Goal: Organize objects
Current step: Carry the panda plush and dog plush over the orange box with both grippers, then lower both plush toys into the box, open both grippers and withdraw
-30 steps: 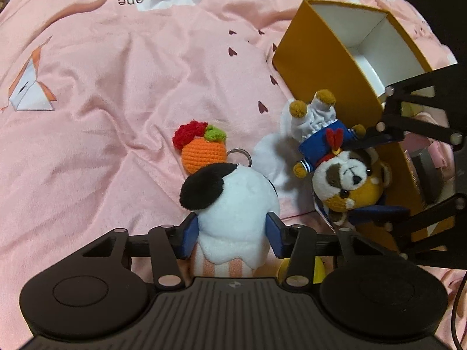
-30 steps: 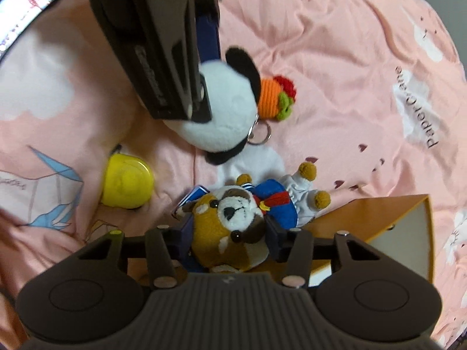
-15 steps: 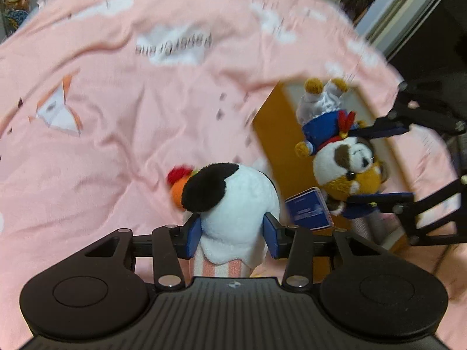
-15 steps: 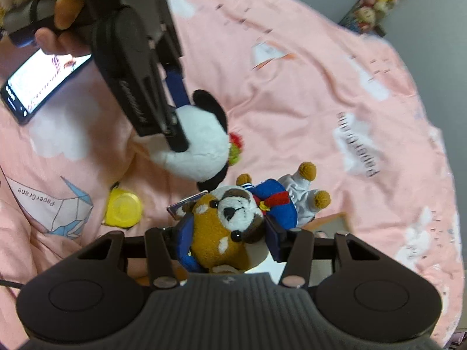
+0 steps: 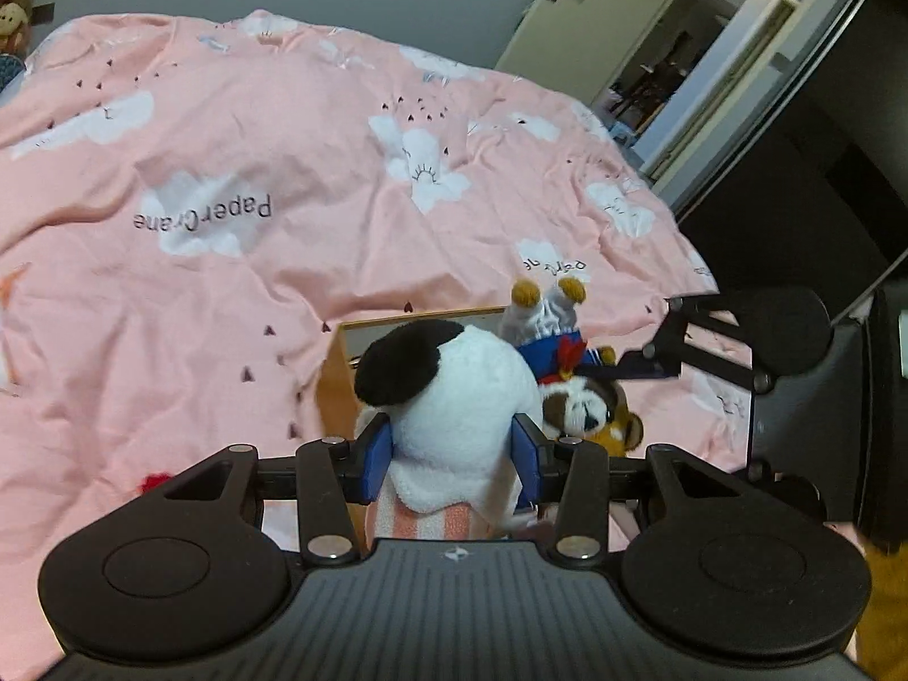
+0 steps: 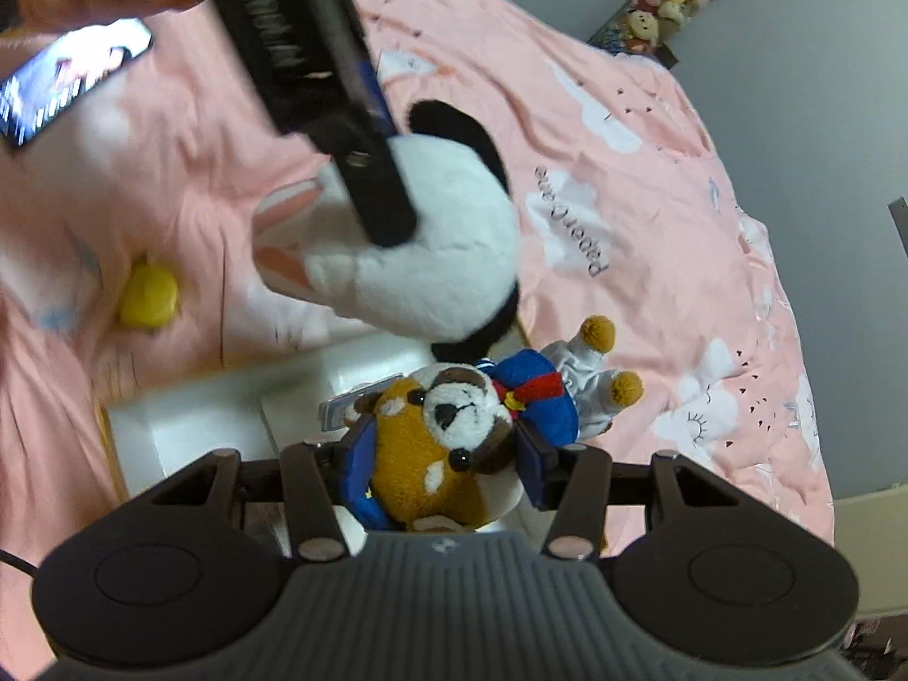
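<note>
- Pink bedding printed with clouds covers the bed [image 5: 238, 261] under everything; a grey wall and an open doorway lie beyond.
- Nearest, the left gripper [image 5: 451, 451] has its blue pads pressed into a white panda plush [image 5: 459, 397], held clear of the bedding.
- Just beside it, the right gripper [image 6: 445, 457] squeezes a brown dog plush [image 6: 448, 442] in a blue sailor suit.
- Below both toys sits an orange box [image 5: 335, 386] with a white inside, open upward.
- A yellow lid-like object [image 6: 148, 296] lies on the bedding, apart.
- Judged step: carrying both toys to the box; next, lower each inside before letting go.
</note>
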Demonstrator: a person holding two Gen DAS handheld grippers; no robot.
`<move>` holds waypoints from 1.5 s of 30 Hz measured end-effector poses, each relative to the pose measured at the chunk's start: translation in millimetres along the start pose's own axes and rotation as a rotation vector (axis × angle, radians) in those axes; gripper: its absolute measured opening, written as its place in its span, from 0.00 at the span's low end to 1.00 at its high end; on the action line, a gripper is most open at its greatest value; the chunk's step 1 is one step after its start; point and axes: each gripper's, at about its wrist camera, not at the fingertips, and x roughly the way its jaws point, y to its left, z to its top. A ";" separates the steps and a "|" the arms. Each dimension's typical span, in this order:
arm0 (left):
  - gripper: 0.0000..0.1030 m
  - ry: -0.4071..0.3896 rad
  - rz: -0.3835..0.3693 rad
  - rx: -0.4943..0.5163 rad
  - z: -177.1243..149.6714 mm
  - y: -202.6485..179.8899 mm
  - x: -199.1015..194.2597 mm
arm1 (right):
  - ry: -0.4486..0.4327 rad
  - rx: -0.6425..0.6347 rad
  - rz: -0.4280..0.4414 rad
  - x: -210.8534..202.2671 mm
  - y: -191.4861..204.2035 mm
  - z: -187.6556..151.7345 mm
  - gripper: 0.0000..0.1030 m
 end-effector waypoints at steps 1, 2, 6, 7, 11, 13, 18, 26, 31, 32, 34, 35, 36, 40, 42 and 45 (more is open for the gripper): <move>0.49 0.002 0.017 -0.007 1.4 -3.9 12.3 | 0.010 -0.004 0.006 3.6 0.3 -7.7 0.51; 0.48 0.004 0.032 -0.015 2.6 -6.8 24.4 | 0.018 -0.001 0.019 10.7 -1.5 -13.2 0.51; 0.47 0.006 0.096 -0.037 2.2 -11.3 58.5 | 0.025 -0.014 0.071 36.7 -3.8 -31.4 0.51; 0.47 0.004 0.114 -0.039 2.3 -12.0 66.8 | 0.029 -0.024 0.080 45.1 -4.2 -34.3 0.51; 0.46 0.013 0.166 -0.026 0.1 -13.5 87.5 | 0.035 -0.007 0.104 72.8 -13.2 -41.2 0.51; 0.46 0.019 0.183 -0.018 -0.9 -14.8 96.1 | 0.042 0.013 0.125 85.2 -18.7 -44.7 0.51; 0.47 0.025 0.238 0.032 -4.7 -17.4 118.4 | 0.040 0.072 0.130 102.4 -28.7 -51.8 0.53; 0.48 0.055 0.266 0.062 -11.4 -15.0 142.9 | 0.066 0.154 0.140 115.4 -37.4 -57.1 0.57; 0.48 0.014 0.235 0.062 -11.3 -14.2 138.7 | 0.073 0.148 0.114 112.6 -30.1 -51.9 0.58; 0.48 0.004 0.225 0.064 -10.5 -13.9 135.6 | 0.072 0.145 0.109 110.1 -29.2 -51.6 0.58; 0.48 -0.009 0.209 0.070 -7.8 -13.8 127.7 | 0.061 0.148 0.097 102.8 -28.4 -51.7 0.58; 0.48 -0.014 0.195 0.075 -7.0 -13.3 121.4 | 0.053 0.154 0.090 98.8 -28.0 -51.6 0.58; 0.48 -0.015 0.182 0.083 -6.6 -13.1 114.3 | 0.043 0.167 0.082 93.8 -27.6 -51.4 0.58; 0.48 -0.007 0.175 0.135 -8.9 -15.5 78.9 | -0.029 0.317 0.037 64.5 -26.4 -48.3 0.58; 0.48 -0.009 0.161 0.156 -13.2 -15.3 58.5 | -0.081 0.400 0.037 51.8 -25.4 -43.0 0.58; 0.48 -0.007 0.160 0.164 -21.4 -11.7 29.4 | -0.190 0.502 0.060 22.0 -10.9 -39.0 0.58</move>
